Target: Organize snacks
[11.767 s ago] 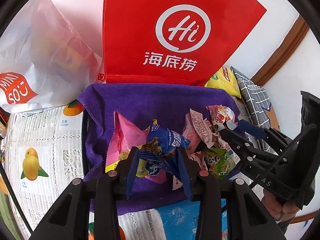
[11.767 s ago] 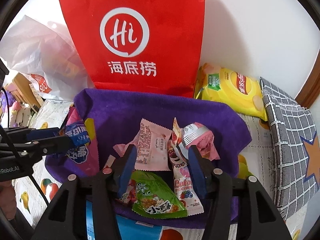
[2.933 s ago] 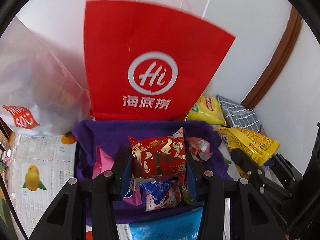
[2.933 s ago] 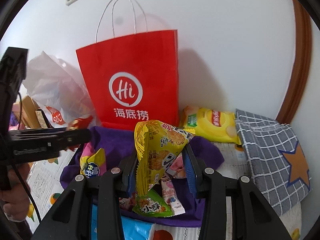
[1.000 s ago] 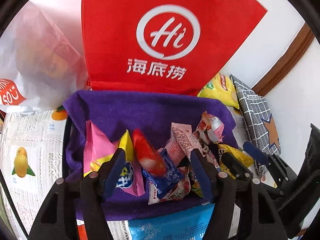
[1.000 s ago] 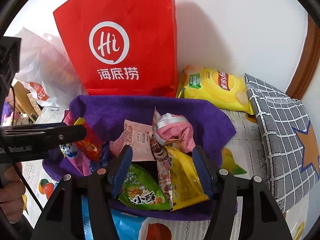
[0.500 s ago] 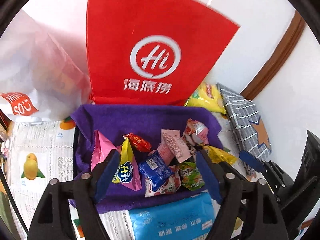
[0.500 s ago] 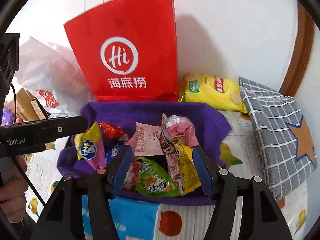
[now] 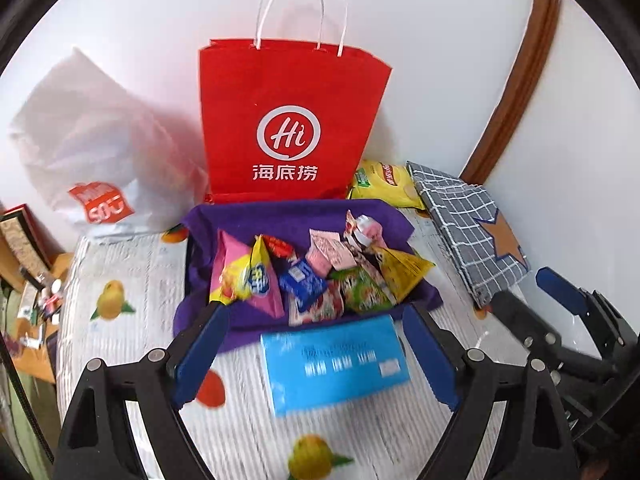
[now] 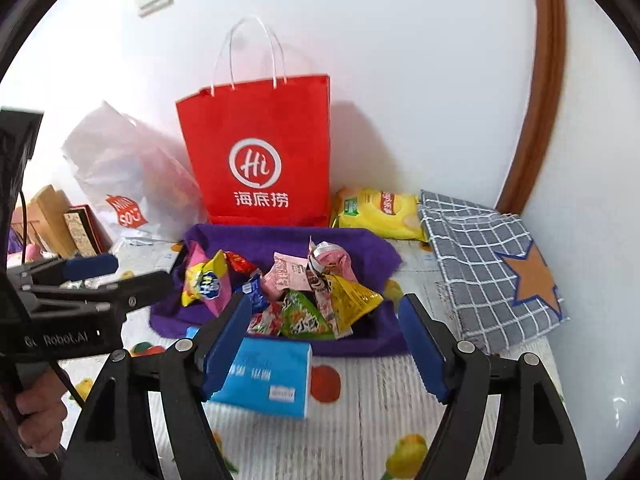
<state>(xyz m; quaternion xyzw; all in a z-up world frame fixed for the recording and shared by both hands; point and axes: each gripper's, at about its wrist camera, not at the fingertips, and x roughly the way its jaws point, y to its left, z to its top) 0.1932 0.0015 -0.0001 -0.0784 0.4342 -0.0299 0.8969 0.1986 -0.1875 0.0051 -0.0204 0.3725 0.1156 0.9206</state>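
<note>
A basket lined with a purple cloth [image 9: 280,212] [image 10: 360,248] holds several snack packets: a pink and yellow one [image 9: 248,276], a blue one [image 9: 302,282], a green one [image 9: 362,290], a yellow one [image 9: 400,268] [image 10: 348,296] and a red one [image 9: 280,246]. My left gripper [image 9: 316,346] is open and empty, pulled back above the table in front of the basket. My right gripper [image 10: 324,340] is open and empty, also in front of the basket. Each gripper shows at the edge of the other's view.
A blue tissue pack [image 9: 336,364] [image 10: 266,376] lies before the basket. A red paper bag [image 9: 288,120] [image 10: 260,152] stands behind it against the wall. A white plastic bag [image 9: 92,152] is at left, a yellow chip bag [image 9: 384,184] and a checked cloth [image 9: 468,232] at right.
Both grippers have pulled back and up from the basket, open and empty. The red packet and the yellow packet they held about three seconds ago now lie in the basket.
</note>
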